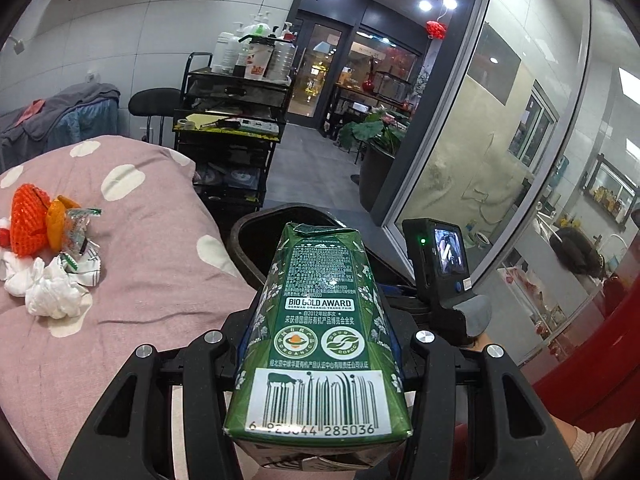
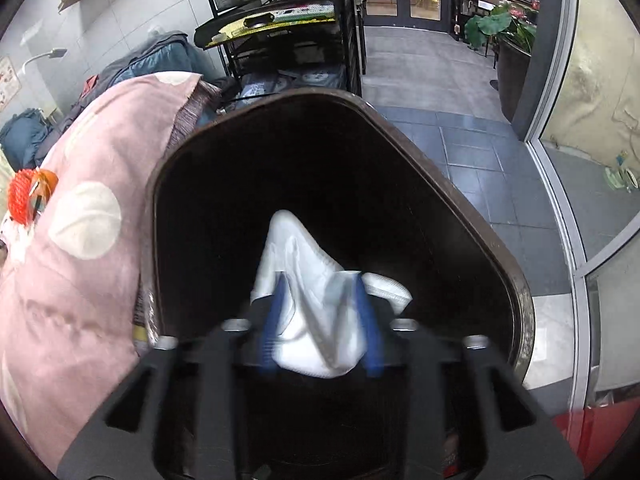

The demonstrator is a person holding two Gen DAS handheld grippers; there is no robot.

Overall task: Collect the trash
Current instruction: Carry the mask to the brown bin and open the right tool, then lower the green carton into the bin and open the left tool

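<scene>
On my left wrist camera, the left gripper (image 1: 318, 344) is clamped on a green milk carton (image 1: 320, 340), its barcode end nearest the lens and its crumpled top pointing forward toward the dark trash bin (image 1: 256, 236), whose rim shows just beyond it. To the left, a small heap of rubbish lies on the pink spotted quilt (image 1: 152, 248): an orange foam net (image 1: 28, 220), a candy wrapper (image 1: 78, 224) and crumpled white tissues (image 1: 52, 292), all touching one another. The right gripper's camera body (image 1: 440, 264) sits beside the carton, on its right.

On my right wrist camera, the right gripper (image 2: 320, 308) pinches a white face mask (image 2: 312, 280) between its blue-padded fingers (image 2: 276, 320), held directly over the open mouth of the trash bin (image 2: 460, 200). The view is slightly blurred. The bin stands hard against the pink quilt (image 2: 80, 280), and the orange net (image 2: 22, 196) shows at the far left. A black wire trolley (image 2: 288, 40) stands behind the bin.
</scene>
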